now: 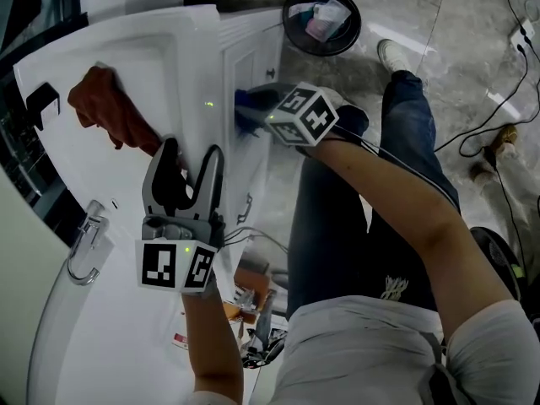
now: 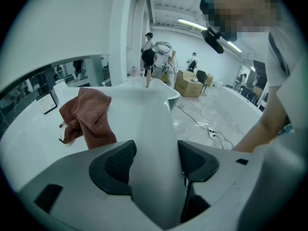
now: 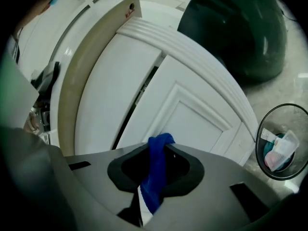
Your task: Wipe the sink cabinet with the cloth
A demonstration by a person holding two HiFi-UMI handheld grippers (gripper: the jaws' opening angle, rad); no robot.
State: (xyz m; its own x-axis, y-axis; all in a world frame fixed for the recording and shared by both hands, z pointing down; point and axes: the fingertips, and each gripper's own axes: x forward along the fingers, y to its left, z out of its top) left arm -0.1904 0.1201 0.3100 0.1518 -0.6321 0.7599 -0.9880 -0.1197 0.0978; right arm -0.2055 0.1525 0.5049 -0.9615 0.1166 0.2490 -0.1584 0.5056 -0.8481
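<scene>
Brown towel point(image 1: 110, 112) lies on counter point(image 1: 110, 344). Left gripper point(image 1: 192, 154): jaws spread, straddling counter's front edge. Right gripper point(image 3: 156, 165): jaws pinching blue cloth point(image 3: 155, 177), close against sink cabinet door point(image 3: 192, 124). Waste bin point(image 1: 321, 19) stands on floor.

cabinet point(image 3: 192, 114) is showing smooth, glossy white paint. counter point(image 1: 101, 353) is reading glossy and smooth. blue cloth point(image 3: 155, 172) is looking like soft, matt fabric. brown towel point(image 2: 89, 117) is showing rough terry pile. tap point(image 1: 84, 251) is gleaming as polished metal.
</scene>
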